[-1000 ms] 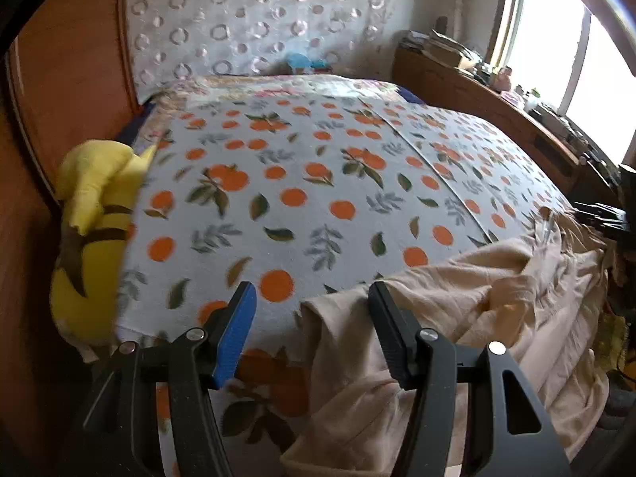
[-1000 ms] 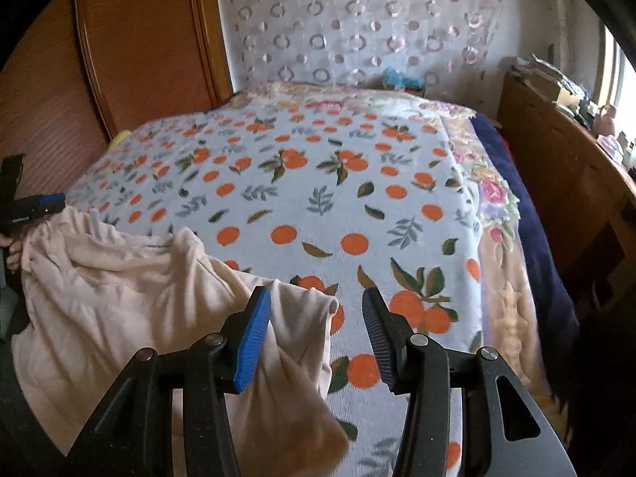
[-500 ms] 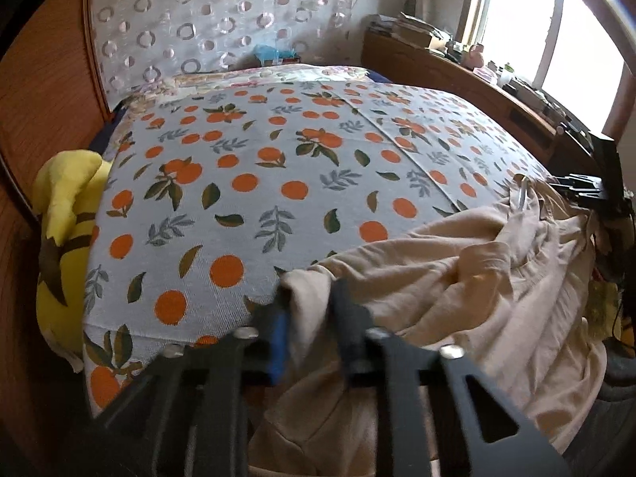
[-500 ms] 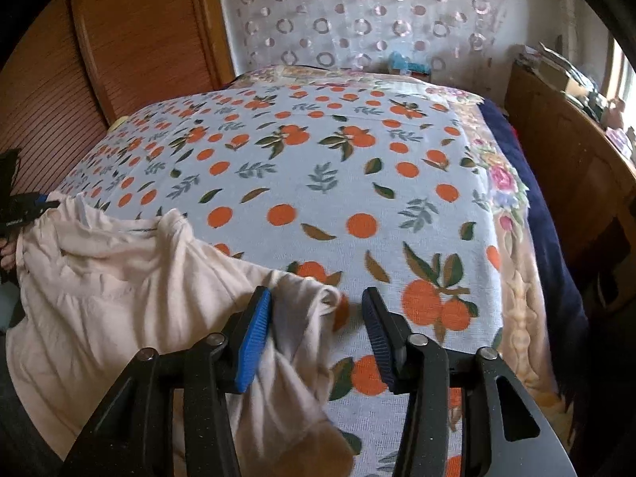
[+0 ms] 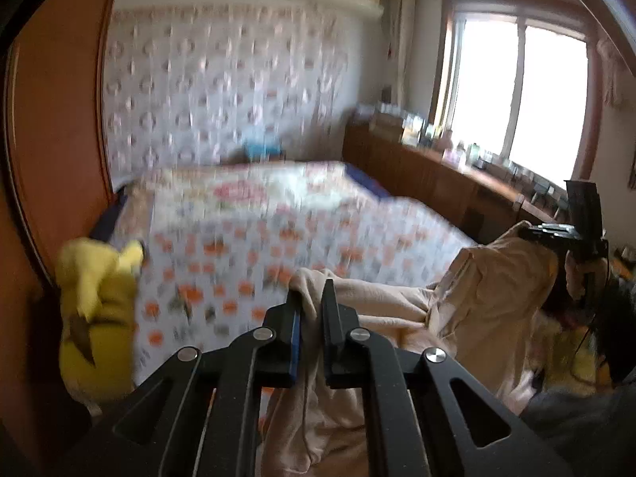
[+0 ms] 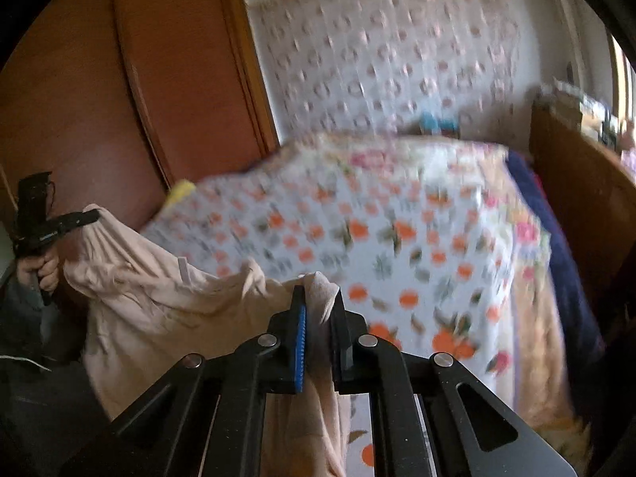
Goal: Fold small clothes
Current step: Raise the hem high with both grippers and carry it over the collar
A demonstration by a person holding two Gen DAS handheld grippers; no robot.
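A pale beige garment (image 5: 477,298) hangs stretched between my two grippers above the near edge of the bed. My left gripper (image 5: 312,298) is shut on one corner of the cloth, which bunches between its pads and trails down below. In the right wrist view the beige garment (image 6: 159,298) sags to the left. There my right gripper (image 6: 318,298) has its jaws closing on the other corner, with the pads pressing the fabric. Each gripper shows in the other's view: the right gripper (image 5: 556,234) at the far right, the left gripper (image 6: 85,216) at the far left, held by a hand (image 6: 39,274).
The bed (image 5: 238,246) has an orange-print cover and lies ahead, blurred. A yellow plush toy (image 5: 95,318) sits at its left edge against a wooden wardrobe (image 6: 159,99). A long wooden sideboard (image 5: 417,175) with clutter runs under the window on the right.
Both grippers closed on corners of the garment and rose, lifting it off the bed. The views tilted up and now show the wall and window.
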